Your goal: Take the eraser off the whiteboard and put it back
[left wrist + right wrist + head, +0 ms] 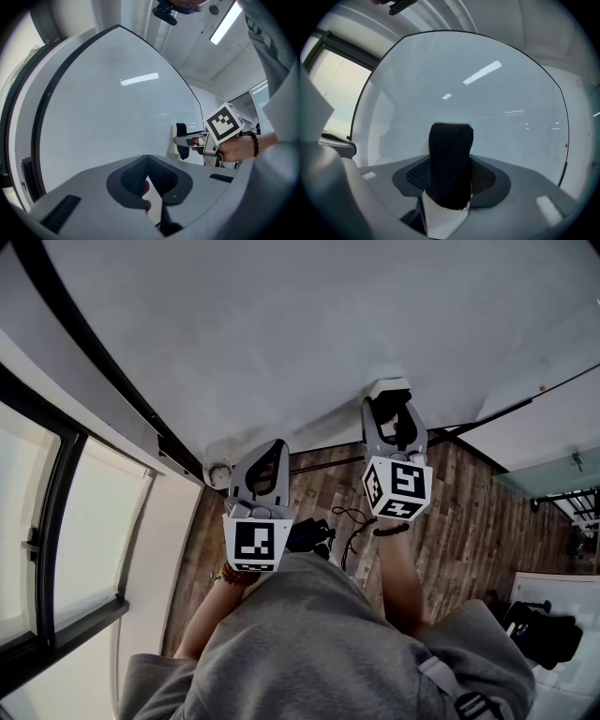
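Note:
The whiteboard (281,324) fills the top of the head view. The eraser (388,387), a white body with black felt (450,159), rests against the board. My right gripper (389,401) points level at the board and is shut on the eraser, one jaw on each side. In the left gripper view the eraser (181,140) shows at the board's right edge, inside the right gripper (186,140). My left gripper (269,451) hovers to the left, close to the board. Its jaws (147,161) are shut with nothing between them.
A dark-framed window (84,521) runs along the left. Below is a wooden floor (469,512) with a black bag and cables (314,532) near the feet. Another dark bag (548,629) lies at the far right.

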Demonstrator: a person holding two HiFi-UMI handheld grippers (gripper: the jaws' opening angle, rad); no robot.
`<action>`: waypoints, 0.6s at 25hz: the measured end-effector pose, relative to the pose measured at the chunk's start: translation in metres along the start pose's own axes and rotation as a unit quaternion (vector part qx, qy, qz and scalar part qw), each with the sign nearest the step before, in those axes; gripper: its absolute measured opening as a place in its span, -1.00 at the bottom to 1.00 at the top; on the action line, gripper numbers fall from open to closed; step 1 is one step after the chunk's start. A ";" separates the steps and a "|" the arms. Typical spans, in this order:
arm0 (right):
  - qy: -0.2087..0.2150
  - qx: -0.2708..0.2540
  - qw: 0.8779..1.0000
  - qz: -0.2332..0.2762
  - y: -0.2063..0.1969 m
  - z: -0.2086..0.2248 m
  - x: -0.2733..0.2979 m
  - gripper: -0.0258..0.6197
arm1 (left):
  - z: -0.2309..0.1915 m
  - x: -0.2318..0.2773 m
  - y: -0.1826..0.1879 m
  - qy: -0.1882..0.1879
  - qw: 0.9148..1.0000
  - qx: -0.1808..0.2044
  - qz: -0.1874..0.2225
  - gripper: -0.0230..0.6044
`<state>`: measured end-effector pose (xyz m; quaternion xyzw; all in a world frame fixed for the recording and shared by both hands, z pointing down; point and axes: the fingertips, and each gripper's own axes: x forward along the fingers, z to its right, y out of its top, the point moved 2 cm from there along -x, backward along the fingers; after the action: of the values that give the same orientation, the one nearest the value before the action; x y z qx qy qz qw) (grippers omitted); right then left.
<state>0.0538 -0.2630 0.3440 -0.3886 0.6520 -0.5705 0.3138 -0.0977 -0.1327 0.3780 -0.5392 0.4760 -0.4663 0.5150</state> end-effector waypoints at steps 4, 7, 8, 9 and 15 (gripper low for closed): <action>0.001 0.001 1.000 -0.002 -0.001 0.001 0.000 -0.17 | 0.003 -0.002 0.000 -0.003 1.000 0.001 0.000 -0.91; 0.001 0.001 1.000 -0.005 0.000 0.001 -0.001 -0.18 | 0.004 -0.005 0.000 -0.004 1.000 0.001 -0.001 -0.91; 0.001 0.001 1.000 -0.006 0.000 0.001 -0.001 -0.18 | 0.004 -0.005 0.000 -0.005 1.000 0.002 -0.002 -0.91; 0.002 0.001 1.000 -0.007 0.000 0.001 -0.001 -0.18 | 0.004 -0.006 0.000 -0.005 1.000 0.003 -0.002 -0.91; 0.005 0.003 1.000 -0.009 0.000 0.001 -0.001 -0.18 | 0.005 -0.009 0.000 -0.004 1.000 0.004 -0.003 -0.91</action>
<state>0.0552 -0.2625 0.3437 -0.3905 0.6483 -0.5770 0.3069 -0.0939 -0.1237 0.3772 -0.5404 0.4709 -0.4673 0.5176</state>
